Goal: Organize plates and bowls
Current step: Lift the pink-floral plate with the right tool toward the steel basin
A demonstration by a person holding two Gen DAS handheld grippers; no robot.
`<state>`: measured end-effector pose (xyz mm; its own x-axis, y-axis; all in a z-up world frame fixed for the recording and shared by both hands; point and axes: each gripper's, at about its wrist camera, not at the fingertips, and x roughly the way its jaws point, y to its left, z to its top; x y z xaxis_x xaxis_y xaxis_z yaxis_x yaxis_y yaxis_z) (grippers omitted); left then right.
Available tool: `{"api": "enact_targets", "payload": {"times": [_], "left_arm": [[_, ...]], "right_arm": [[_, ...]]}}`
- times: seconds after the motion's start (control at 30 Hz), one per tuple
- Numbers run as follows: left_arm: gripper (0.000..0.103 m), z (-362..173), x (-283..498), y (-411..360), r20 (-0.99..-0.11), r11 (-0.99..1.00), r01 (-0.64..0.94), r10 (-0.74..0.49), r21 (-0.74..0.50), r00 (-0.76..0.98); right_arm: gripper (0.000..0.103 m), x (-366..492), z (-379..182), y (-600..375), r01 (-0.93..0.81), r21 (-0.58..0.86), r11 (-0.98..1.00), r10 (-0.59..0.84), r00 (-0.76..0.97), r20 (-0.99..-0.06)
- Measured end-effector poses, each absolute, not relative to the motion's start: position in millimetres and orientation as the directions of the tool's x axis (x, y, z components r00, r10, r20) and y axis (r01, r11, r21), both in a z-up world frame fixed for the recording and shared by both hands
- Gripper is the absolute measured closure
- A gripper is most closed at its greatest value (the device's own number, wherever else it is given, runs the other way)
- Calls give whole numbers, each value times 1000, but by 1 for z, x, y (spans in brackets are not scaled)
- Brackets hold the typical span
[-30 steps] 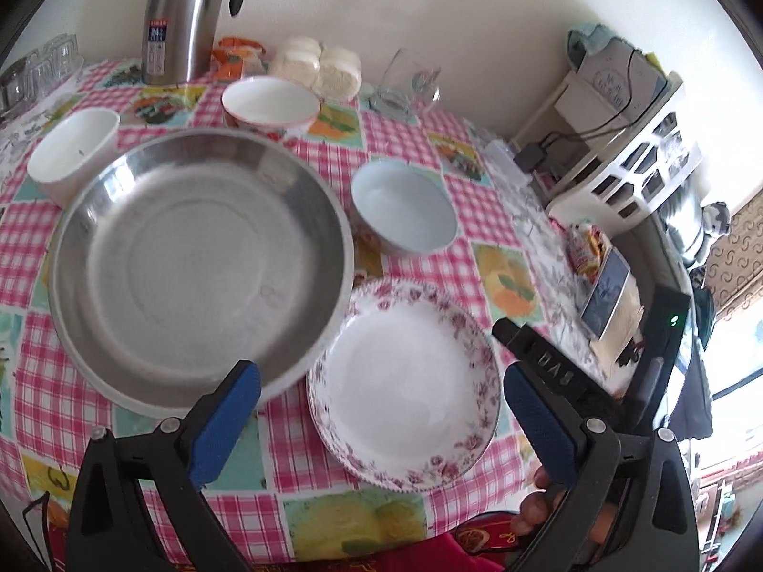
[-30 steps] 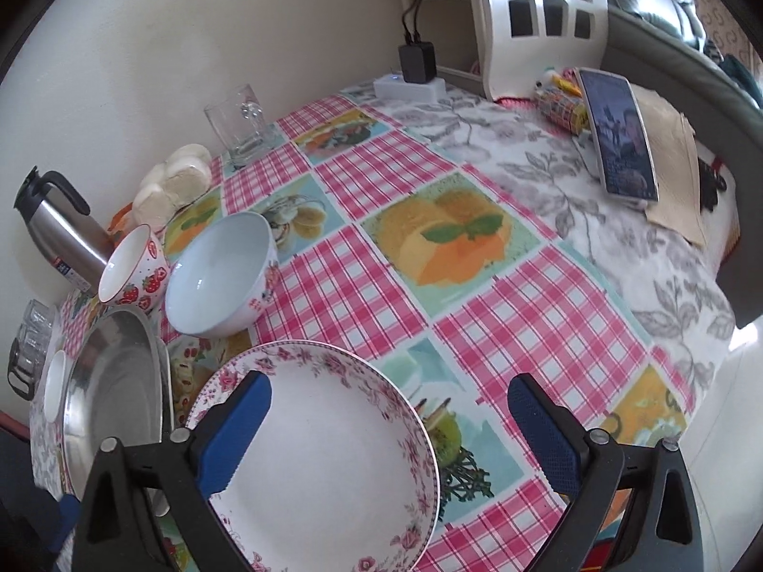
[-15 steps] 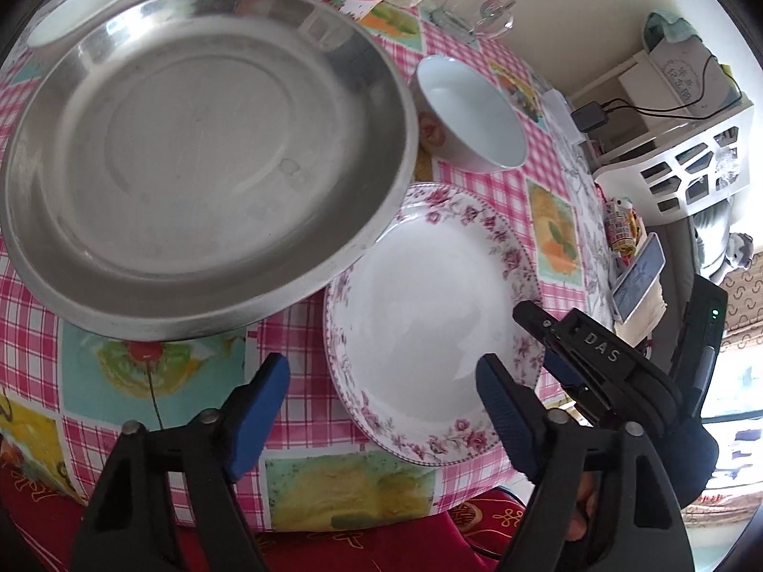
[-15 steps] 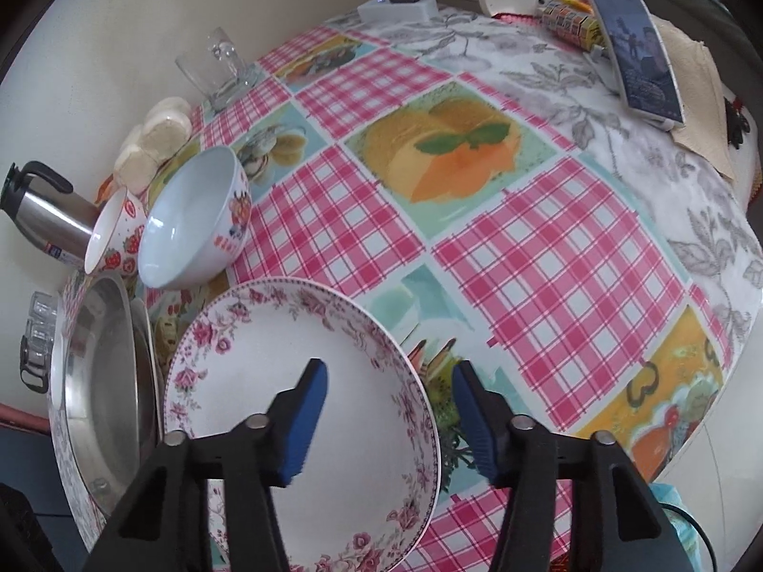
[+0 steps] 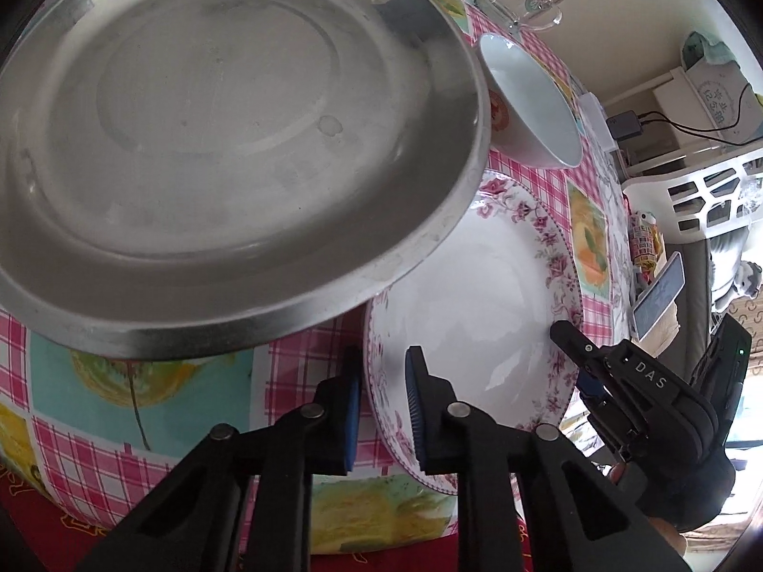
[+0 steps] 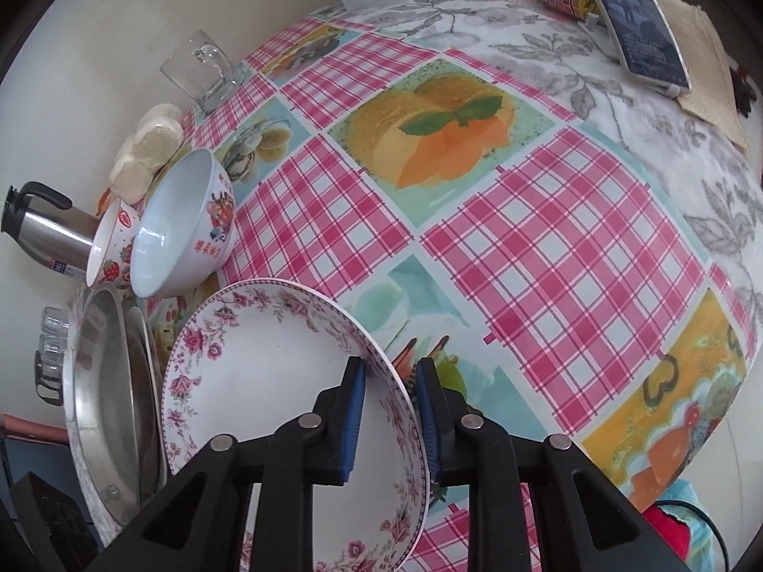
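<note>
Left wrist view first: the left tool [image 5: 381,395] has just been closing and now pinches the near rim of the floral plate [image 5: 481,295], one blue pad outside the rim, one inside. The plate lies on the checked worktop [image 5: 143,395], close to its near edge, and the wide steel dish [image 5: 229,143] overlaps its far-left rim, so that side looks crowded. Across the plate the right tool [image 5: 579,372] sits at the opposite rim. I'd judge this plate to be stiff glazed china: smooth, fairly weighty, liable to chip, and slippery on a thin rim. Two opposite rim grips look like the sensible hold. A pale bowl [image 5: 529,100] stands just beyond the plate.

Over to the right wrist view: the right tool [image 6: 391,400] has also just been closing, and its pads nip the plate [image 6: 267,381] at the right rim, one pad in the well, one outside. The rim looks raised off the cloth on this side. Open room lies to the right, a broad bare stretch of checked cloth [image 6: 548,248]. To the left it is tight: the steel dish [image 6: 95,381], the pale bowl [image 6: 186,224] and a strawberry-patterned bowl [image 6: 112,252] behind it stand close. Lifting straight up before any sideways travel seems safest, lest the rim clip the steel dish.
</note>
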<state>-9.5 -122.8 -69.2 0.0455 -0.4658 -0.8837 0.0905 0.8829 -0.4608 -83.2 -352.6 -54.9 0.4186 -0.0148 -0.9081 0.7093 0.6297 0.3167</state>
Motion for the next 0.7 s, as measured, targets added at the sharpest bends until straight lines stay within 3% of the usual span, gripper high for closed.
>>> {"api": "enact_targets", "payload": {"times": [0.37,0.7], "left_arm": [[90,-70,-5,-124,-883,888,94,-459,-450,100],[90,-69,-4,-130,-886,891,96,-453,-444,104]], "right_arm": [[79,-85,-62,-360,646,409,644,55,495,-867],[81,-85,-61,-359,621,404,671,58,500,-864]]}}
